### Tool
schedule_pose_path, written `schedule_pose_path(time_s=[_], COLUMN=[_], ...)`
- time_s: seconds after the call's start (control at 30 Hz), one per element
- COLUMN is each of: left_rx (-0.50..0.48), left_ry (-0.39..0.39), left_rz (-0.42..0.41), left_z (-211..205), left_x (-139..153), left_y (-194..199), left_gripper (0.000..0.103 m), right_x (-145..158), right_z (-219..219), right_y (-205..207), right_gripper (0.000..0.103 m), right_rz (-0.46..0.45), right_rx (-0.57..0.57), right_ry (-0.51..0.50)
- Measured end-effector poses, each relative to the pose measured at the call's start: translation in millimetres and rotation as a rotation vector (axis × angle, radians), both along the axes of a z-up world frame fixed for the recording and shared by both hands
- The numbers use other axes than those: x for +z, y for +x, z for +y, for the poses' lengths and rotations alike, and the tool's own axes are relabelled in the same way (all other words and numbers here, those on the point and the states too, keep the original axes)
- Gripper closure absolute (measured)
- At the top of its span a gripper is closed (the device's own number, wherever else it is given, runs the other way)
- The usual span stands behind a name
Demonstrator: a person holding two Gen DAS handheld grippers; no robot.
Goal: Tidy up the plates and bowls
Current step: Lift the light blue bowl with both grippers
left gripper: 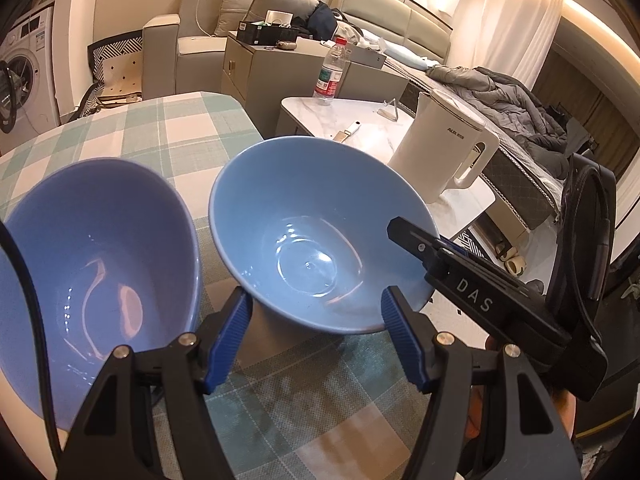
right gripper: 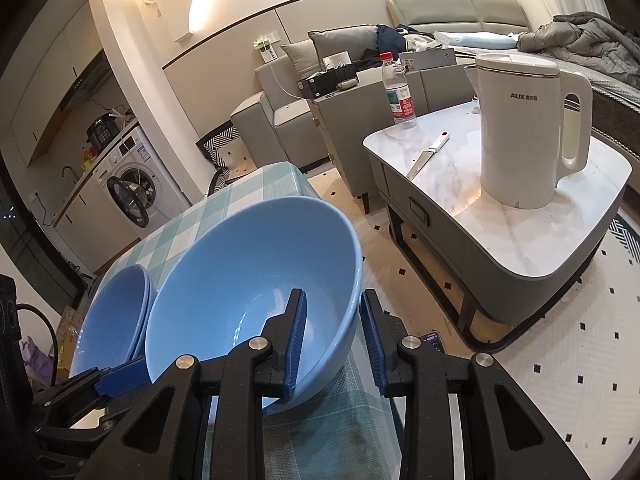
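Observation:
Two blue bowls stand on a checked tablecloth. The larger blue bowl sits near the table's right edge and looks slightly tipped. My right gripper is shut on its rim, one finger inside the bowl and one outside; it reaches in from the right in the left wrist view. My left gripper is open just in front of this bowl, whose near lower wall lies between the fingertips without being pressed. The second blue bowl stands to the left.
Past the table's right edge stands a marble coffee table with a white kettle, a water bottle and a knife. A sofa and cabinet lie behind, and a washing machine at far left.

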State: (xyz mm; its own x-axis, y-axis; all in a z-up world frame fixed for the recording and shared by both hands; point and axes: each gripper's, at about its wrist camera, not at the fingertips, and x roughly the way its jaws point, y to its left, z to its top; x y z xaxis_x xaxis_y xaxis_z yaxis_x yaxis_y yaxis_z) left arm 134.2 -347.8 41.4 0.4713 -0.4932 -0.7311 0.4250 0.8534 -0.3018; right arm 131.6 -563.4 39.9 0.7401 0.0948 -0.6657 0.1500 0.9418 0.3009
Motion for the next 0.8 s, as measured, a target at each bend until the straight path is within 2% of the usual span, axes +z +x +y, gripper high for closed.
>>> schedule_pose_path(time_s=[0.43,0.6,0.8], left_rx=[0.023,0.031,0.031], left_ry=[0.011,0.024,0.041], left_rz=[-0.024,-0.042,-0.053], left_z=[0.8,3.8,4.1], left_x=[0.7,-0.2,-1.4], left_y=[3.4,6.0,6.9], left_gripper=[0.037,0.055,0.061], right_x=[-0.4,-0.7,-0.4], right_z=[3.3,5.1,7.1], right_y=[0.2,-0.2,-0.6], right_gripper=[0.073,0.073,0.073], right_rz=[0.001,-0.001,-0.005], right_rx=[0.009,0.007,0.008], right_ry=[-0.022,-0.048,-0.068])
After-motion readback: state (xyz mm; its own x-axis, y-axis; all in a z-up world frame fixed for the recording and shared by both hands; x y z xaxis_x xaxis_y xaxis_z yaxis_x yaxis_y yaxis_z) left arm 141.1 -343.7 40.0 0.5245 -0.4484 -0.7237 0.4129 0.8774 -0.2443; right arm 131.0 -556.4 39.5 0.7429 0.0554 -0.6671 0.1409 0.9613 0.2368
